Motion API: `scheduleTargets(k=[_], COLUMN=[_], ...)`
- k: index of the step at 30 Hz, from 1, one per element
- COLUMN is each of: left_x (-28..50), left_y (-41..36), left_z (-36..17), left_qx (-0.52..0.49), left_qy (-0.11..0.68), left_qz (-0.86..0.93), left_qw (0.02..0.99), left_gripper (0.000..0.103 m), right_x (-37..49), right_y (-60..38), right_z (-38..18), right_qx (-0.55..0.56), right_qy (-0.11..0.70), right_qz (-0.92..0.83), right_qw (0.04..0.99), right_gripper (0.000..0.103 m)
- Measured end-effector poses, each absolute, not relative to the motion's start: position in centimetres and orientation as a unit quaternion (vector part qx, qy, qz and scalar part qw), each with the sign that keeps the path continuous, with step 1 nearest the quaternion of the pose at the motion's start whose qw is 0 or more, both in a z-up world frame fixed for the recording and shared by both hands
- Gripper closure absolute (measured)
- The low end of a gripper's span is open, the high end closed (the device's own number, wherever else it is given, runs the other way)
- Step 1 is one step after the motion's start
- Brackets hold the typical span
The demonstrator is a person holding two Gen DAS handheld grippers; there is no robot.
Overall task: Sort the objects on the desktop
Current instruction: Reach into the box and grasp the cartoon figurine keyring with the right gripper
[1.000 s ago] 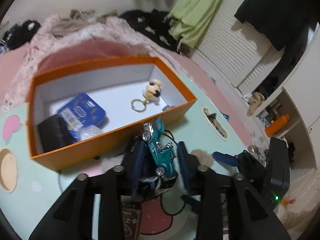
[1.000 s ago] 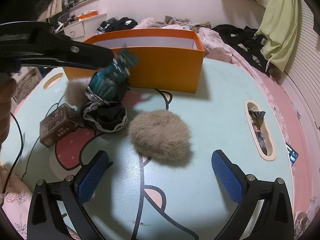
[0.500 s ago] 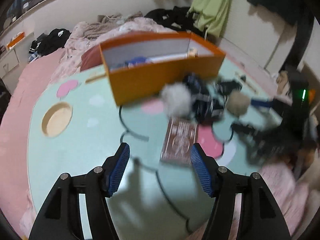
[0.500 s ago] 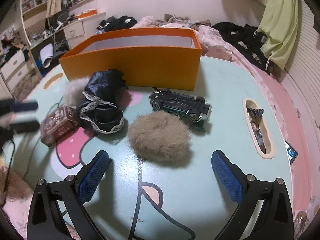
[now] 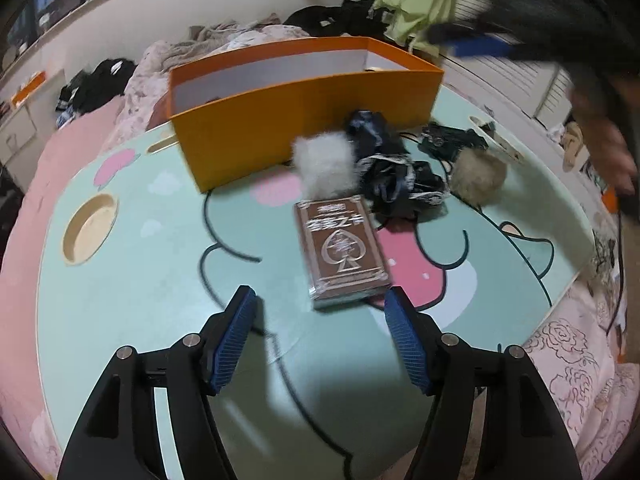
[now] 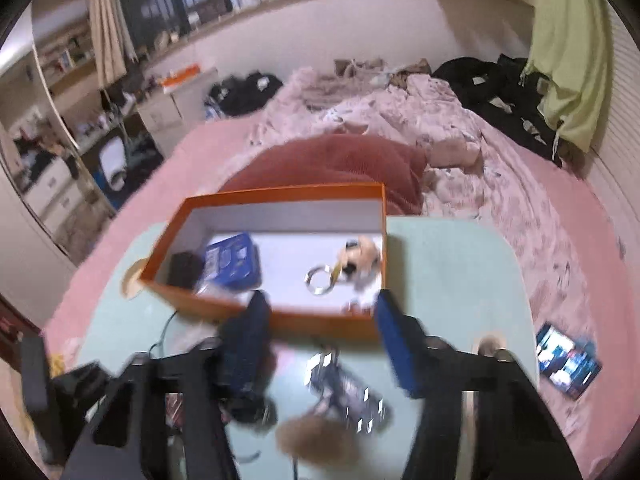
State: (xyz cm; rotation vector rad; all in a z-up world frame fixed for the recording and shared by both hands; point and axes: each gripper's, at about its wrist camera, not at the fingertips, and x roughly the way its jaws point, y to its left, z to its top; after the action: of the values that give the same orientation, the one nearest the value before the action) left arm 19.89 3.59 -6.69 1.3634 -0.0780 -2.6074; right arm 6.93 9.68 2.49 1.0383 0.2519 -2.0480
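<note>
Left tongs widening, empty — right tongs narrowing, nothing gripped.

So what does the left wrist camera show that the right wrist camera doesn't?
Only the left wrist view shows the brown card box and white pompom on the table. Only the right wrist view shows inside the orange box: blue tin, keyring toy. Both show the orange box, toy car and tan pompom.
</note>
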Motion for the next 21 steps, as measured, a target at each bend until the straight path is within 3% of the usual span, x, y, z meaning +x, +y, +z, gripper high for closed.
scheduleTargets(k=[3, 6, 13, 18, 21], left_x=[19.5, 19.5, 19.7, 19.5, 19.5], left_y=[4.0, 3.8, 3.3, 3.5, 3.6], left_z=[-6.9, -6.8, -6.7, -6.8, -6.8], left_qx=[0.458, 0.453, 0.448, 0.449, 0.448], left_qy=[-0.038, -0.033, -0.023, -0.026, -0.023], left_qz=[-0.882, -0.884, -0.887, -0.886, -0.887], left_qw=[0.102, 0.106, 0.111, 0.112, 0.112], left_gripper=[0.036, 0.035, 0.032, 0.032, 0.032], right_x=[5.3, 4.9, 4.0, 3.0, 3.2], right_y=[5.9, 2.5, -1.5, -2.0, -1.6], right_z=[1.8, 0.7, -3.8, -5.5, -5.5], right_qx=[0.423, 0.408, 0.441, 0.464, 0.464], right_qy=[0.161, 0.252, 0.373, 0.37, 0.363], right_qz=[-0.804, -0.809, -0.768, -0.76, -0.76], right_qw=[0.385, 0.34, 0.277, 0.264, 0.273], right_gripper=[0.062, 0.062, 0.059, 0.064, 0.078])
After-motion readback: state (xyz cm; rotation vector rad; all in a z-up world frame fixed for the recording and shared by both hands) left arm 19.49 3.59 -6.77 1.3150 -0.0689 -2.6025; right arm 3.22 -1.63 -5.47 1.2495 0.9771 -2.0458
